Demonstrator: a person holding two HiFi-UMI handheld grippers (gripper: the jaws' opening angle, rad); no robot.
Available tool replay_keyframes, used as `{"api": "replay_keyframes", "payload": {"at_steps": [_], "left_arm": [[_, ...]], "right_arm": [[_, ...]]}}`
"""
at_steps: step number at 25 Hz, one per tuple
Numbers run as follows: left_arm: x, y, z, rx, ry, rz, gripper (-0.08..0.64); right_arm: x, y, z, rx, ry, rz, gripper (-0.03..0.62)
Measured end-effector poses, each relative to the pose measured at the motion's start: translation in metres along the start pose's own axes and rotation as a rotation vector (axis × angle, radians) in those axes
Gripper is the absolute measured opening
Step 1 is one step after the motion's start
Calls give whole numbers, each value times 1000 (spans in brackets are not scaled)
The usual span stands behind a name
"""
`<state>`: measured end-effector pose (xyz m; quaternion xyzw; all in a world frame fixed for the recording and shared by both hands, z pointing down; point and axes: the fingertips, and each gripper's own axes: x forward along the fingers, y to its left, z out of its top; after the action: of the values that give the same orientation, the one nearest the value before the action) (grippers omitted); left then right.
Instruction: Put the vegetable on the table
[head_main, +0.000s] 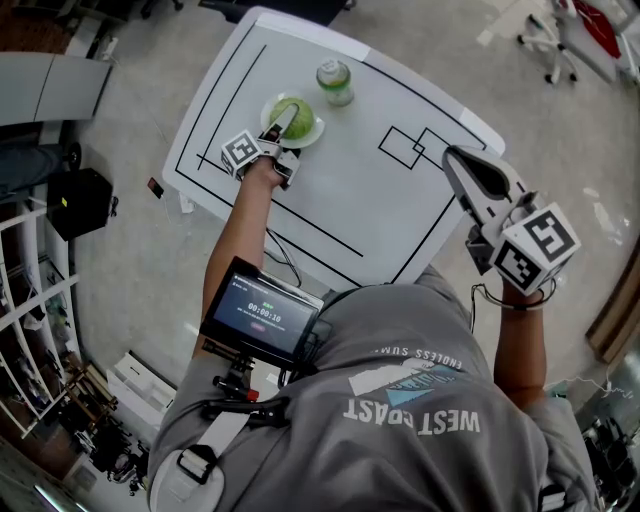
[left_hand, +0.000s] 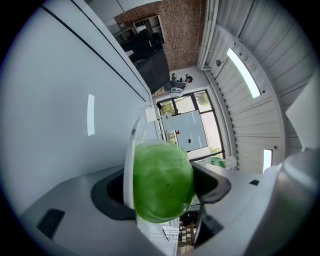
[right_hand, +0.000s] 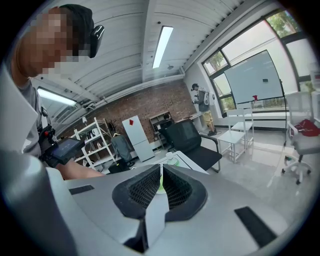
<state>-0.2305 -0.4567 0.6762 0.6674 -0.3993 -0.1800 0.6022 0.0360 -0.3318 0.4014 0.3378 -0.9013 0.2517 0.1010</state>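
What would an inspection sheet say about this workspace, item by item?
Surface: white table marked with black lines, mostly bare.
Job's things: cabbage on a white plate, still on the table's far part.
Clutter: jar standing beside the plate, apart from it.
Grippers: left gripper appears closed on the cabbage; right gripper shut, empty, held off the table's right edge.
Cables: thin cable by the table's near edge.
Surroundings: shelves left, office chair far right.

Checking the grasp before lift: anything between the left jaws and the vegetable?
Yes. The plate rim sits between the left gripper's table-side jaw and the vegetable; the other jaw appears to meet the vegetable directly.
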Motion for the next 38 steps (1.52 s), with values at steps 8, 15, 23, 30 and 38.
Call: {"api": "replay_keyframes", "payload": {"at_steps": [8,15,23,30,38], "left_arm": [[3,-3,5,63,12,19,339],[2,-1,7,174,24,79,340],[-4,8,13,285,18,186,379],[-10,16,19,338,-8,258,402],[-13,21,23,446,1,338,445]], "right_arm": [[0,-1,-3,6,5,0,9],[1,-2,-6,6,3,1,9],[1,-4,-10,8,8,0,9],[4,-2,-12,5,9,7,9],[4,-2,-15,4,11,10,9]]}}
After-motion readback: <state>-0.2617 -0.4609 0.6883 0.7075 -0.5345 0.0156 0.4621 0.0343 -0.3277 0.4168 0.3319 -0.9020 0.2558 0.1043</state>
